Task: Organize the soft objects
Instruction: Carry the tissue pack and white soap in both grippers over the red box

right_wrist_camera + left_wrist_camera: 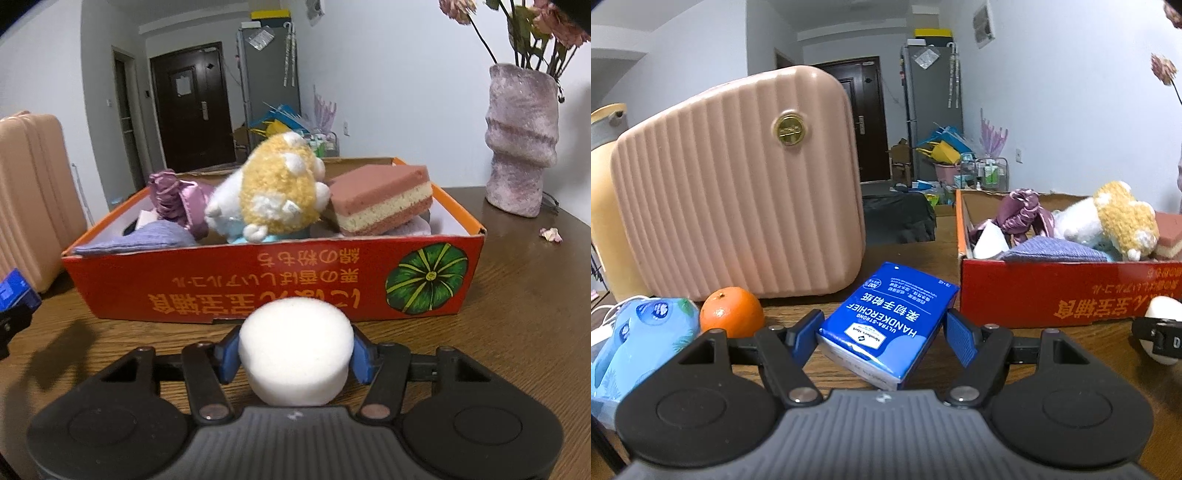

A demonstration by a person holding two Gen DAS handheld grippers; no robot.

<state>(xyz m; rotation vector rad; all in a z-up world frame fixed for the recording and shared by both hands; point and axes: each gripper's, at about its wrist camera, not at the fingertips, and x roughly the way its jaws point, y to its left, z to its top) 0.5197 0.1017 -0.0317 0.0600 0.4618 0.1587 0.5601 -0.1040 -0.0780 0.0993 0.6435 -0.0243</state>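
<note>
Wooden tabletop (517,314), dark brown, in a lived-in room; dark door and grey cabinet at the back wall.

Left gripper (882,332): blue pads on either side of a blue handkerchief pack (890,325). Left pad touches the pack's edge; right pad sits at its far corner, contact there not certain. Pack is tilted, its near end raised off the table. Jaws about half spread, closed onto the pack as far as the view shows.

Right gripper (293,354): pinching a white round sponge (295,350). Both blue pads press its curved sides. Sponge is just in front of the red cardboard box (258,288), outside it, low over the tabletop.

Box contents, seen from the right wrist view: yellow-and-white plush toy (273,195) in the middle, pink-and-cream layered sponge (384,203) to its right and leaning on the items below, purple scrunchie (177,195) to the left, lavender folded cloth (147,240) at the near left corner. Items are piled above the rim.

Left of the handkerchief pack, in the left wrist view: an orange (731,310), then a light blue printed packet (639,339). Behind them stands a pink ribbed hard case (738,184), upright, well apart from the box.

Right of the box: mauve textured vase (521,144) with dried flowers, one fallen petal (550,234) near it on the table.
</note>
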